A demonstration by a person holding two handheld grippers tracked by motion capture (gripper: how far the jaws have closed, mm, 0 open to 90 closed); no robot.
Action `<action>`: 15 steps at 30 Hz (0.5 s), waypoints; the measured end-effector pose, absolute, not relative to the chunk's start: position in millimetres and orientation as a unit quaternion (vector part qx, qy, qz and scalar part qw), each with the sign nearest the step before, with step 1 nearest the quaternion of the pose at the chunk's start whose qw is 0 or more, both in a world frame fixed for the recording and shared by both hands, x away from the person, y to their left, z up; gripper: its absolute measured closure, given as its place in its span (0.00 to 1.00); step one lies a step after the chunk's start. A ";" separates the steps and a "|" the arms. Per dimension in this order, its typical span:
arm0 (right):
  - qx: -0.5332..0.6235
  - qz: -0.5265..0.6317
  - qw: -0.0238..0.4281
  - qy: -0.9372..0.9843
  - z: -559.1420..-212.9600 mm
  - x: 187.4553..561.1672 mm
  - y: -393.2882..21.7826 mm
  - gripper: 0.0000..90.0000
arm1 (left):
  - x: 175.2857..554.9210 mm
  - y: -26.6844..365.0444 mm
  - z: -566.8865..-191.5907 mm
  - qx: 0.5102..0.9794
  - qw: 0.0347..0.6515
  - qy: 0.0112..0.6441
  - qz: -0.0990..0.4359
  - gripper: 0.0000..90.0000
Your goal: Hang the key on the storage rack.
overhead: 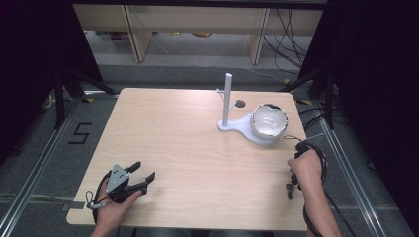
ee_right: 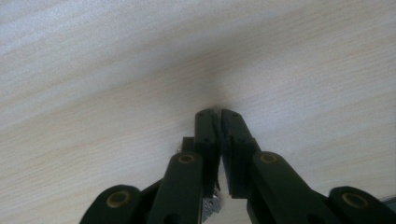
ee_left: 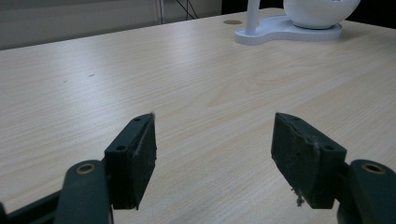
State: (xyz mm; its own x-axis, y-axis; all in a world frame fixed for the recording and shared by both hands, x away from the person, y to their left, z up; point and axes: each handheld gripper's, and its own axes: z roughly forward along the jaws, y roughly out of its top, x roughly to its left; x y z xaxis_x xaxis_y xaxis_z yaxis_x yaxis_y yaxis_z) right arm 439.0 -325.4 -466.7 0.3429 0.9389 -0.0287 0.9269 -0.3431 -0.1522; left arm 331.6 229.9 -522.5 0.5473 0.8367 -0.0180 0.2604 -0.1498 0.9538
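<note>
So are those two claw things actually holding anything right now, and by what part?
No. The left gripper is open over the bare table, and the right gripper is shut with nothing visible between its pads. The white bowl sits untouched on its stand.

Left tool (ee_left: 214,154) agape, right tool (ee_right: 217,114) closed

My right tongs (ee_right: 217,113) point down at the desk (overhead: 197,148) near its right edge. Their black tips are pressed together and touch the wood. I cannot tell if anything is pinched between them. My left tongs (ee_left: 212,144) are near the front left corner, low over the desk. Their two black pads stand wide apart with only bare wood between them.
</note>
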 end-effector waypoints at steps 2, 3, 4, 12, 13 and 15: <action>-0.806 0.061 0.046 -0.588 -468.4 437.7 -325.9 0.99 | 331.5 229.9 -522.5 0.707 0.523 0.388 0.275 0.34; -0.806 0.061 0.046 -0.588 -468.4 437.7 -325.9 0.99 | 331.5 229.9 -522.5 0.707 0.523 0.388 0.275 0.34; -0.825 0.041 0.041 -0.563 -471.2 437.3 -319.4 0.99 | 331.5 229.8 -522.5 0.708 0.523 0.388 0.275 0.34; -0.795 0.047 0.038 -0.604 -467.1 439.0 -319.4 0.98 | 331.6 230.0 -522.5 0.707 0.524 0.388 0.275 0.34; -0.803 0.039 0.046 -0.593 -465.7 440.2 -317.0 0.96 | 331.6 230.0 -522.5 0.707 0.524 0.388 0.275 0.34; -0.802 0.039 0.046 -0.594 -465.3 440.1 -316.2 0.94 | 331.6 230.0 -522.5 0.707 0.524 0.388 0.275 0.34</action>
